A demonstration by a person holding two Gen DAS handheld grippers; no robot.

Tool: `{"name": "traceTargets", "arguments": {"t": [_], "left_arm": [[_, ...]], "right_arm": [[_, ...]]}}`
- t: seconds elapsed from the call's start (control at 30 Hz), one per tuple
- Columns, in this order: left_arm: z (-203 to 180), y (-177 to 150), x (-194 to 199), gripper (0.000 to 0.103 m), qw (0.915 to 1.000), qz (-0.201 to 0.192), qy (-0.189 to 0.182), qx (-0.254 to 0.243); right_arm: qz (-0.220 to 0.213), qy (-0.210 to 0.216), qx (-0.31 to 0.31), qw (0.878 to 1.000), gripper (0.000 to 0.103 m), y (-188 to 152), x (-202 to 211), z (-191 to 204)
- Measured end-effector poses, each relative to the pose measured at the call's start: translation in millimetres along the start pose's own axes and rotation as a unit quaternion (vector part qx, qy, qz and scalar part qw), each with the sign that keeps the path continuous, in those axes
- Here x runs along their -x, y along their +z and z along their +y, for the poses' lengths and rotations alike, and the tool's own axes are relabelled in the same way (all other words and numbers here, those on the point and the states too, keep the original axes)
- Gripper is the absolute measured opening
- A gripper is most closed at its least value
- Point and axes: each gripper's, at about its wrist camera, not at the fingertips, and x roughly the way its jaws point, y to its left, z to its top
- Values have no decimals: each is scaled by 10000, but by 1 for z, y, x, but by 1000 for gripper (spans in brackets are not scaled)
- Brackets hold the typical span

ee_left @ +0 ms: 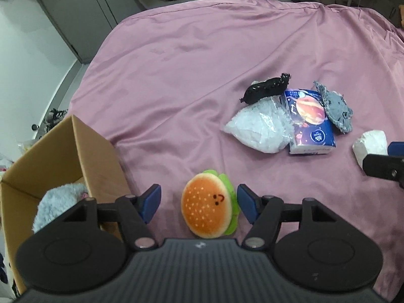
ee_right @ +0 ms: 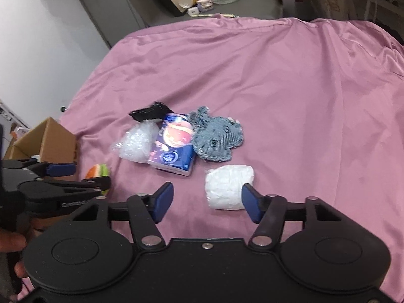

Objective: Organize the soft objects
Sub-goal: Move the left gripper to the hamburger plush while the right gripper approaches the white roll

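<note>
Both claws hang low with fingers spread wide, left claw point(ee_left: 199, 203) beside right claw point(ee_right: 207, 202).

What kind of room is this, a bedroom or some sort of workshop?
Probably a lived-in room at home, not a workshop. A wrinkled pink sheet covers what may be a bed or table, a cardboard box sits at its edge, and a grey cabinet top behind holds bottles and small clutter.

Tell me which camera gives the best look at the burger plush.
The left wrist view: the burger plush lies whole between the open left gripper fingers, face visible. The right wrist view shows only a sliver behind that gripper.
</note>
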Motion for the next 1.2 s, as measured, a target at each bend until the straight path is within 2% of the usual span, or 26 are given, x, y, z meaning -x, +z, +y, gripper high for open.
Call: {"name": "traceTargets", "arguments": {"t": [0.07,0.1,0.13,0.2,0.23,0.3,0.43,0.57,0.7,0.77,0.83,0.9,0.97,1.0,1.03,1.07,1.1,1.13,1.2], "left_arm": [[0,0,0,61,10000,-27,17,-54],[0,-1,1,59,10000,-42,16,-82],[0,-2,2,53,9999,-66,20,-91],[2,-2,5,36,9999,-150,20,-68],[5,-2,6,16,9998,-146,-122,7],[8,-1,8,13,9994,-161,-269,162],[20,-4,17,0,9953,-337,-739,537],[33,-5,28,0,9879,-470,-1144,933],[36,-3,36,0,9841,-528,-1354,1019],[37,-2,38,0,9832,-529,-1390,1060],[34,0,38,0,9860,-500,-1312,899],[30,4,31,4,9904,-279,-1172,684],[21,7,27,10,9959,-159,-819,362],[15,9,27,14,9976,-120,-666,176],[13,10,26,29,9981,-108,-601,60],[9,11,26,52,9984,-102,-553,-26],[8,11,26,62,9984,-110,-542,-74],[5,12,25,76,9985,-120,-522,-128],[-2,14,21,78,9988,-61,-403,-255]], "right_arm": [[12,-104,22,9999,55,-2,-3,0],[37,-162,47,9999,46,-3,-4,-1],[53,-207,55,9998,34,-4,-5,-1],[68,-200,-33,9998,26,-4,-4,-5],[39,-149,-86,9998,17,-4,-1,-7],[-23,-148,-67,9999,10,-4,3,-7],[-123,-149,-53,9998,6,-6,10,-8],[-226,-81,-120,9996,3,-8,19,-9],[-313,29,-207,9993,0,-10,27,-12],[-341,77,-249,9991,0,-11,30,-14],[-324,88,-224,9992,0,-10,31,-15],[-320,78,-171,9993,3,-8,30,-16],[-300,86,-188,9993,11,-7,29,-18],[-279,95,-192,9994,30,-6,28,-18],[-312,78,-168,9993,54,-6,28,-17],[-390,42,-105,9992,64,-6,28,-16],[-456,7,-13,9990,72,-6,28,-14],[-461,-3,64,9989,72,-5,26,-13],[-367,48,111,9993,72,-4,18,-12]]}}
